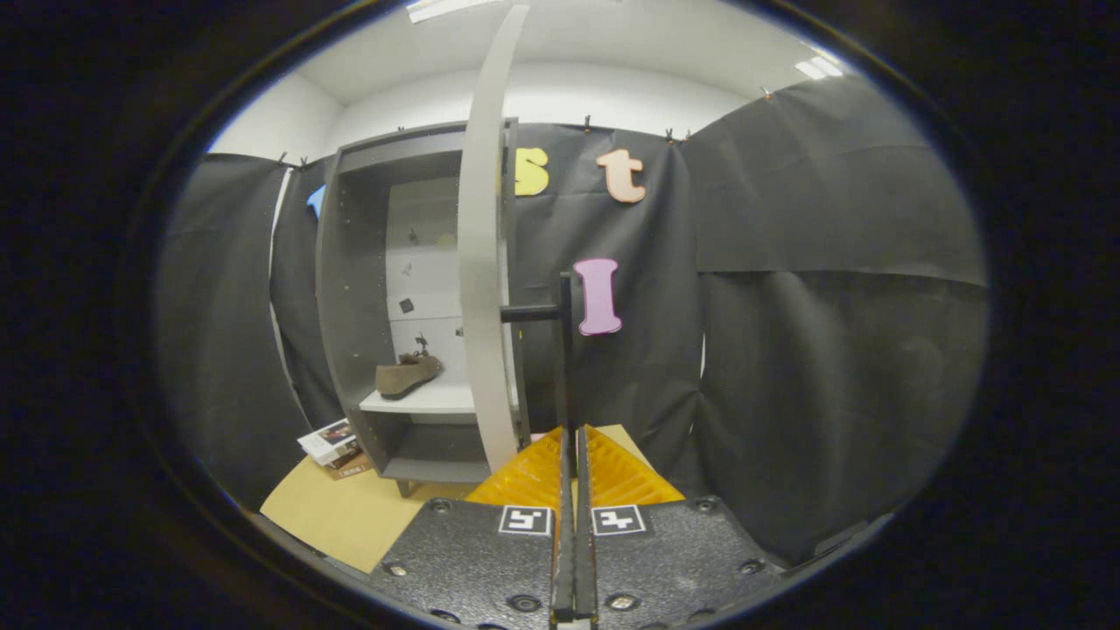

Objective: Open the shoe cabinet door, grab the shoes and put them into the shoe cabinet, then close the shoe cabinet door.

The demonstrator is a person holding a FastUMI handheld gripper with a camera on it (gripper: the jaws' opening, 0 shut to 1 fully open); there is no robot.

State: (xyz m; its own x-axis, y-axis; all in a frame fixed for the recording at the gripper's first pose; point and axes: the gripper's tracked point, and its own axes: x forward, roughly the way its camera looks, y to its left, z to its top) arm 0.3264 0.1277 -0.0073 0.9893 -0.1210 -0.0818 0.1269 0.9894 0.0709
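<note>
The grey shoe cabinet (350,289) stands open ahead and to the left of my fingers. Its door (481,262) is swung out edge-on toward me. A black bar handle (565,350) juts from the door on a short stub and runs down between my fingers. My gripper (573,437) is shut on this handle, both fingers pressed against it. A brown shoe (407,374) lies on the cabinet's white middle shelf (429,401), toe pointing left.
A small stack of books or boxes (332,446) lies on the tan floor board (350,516) by the cabinet's left foot. Black cloth walls close in behind the cabinet and to the right.
</note>
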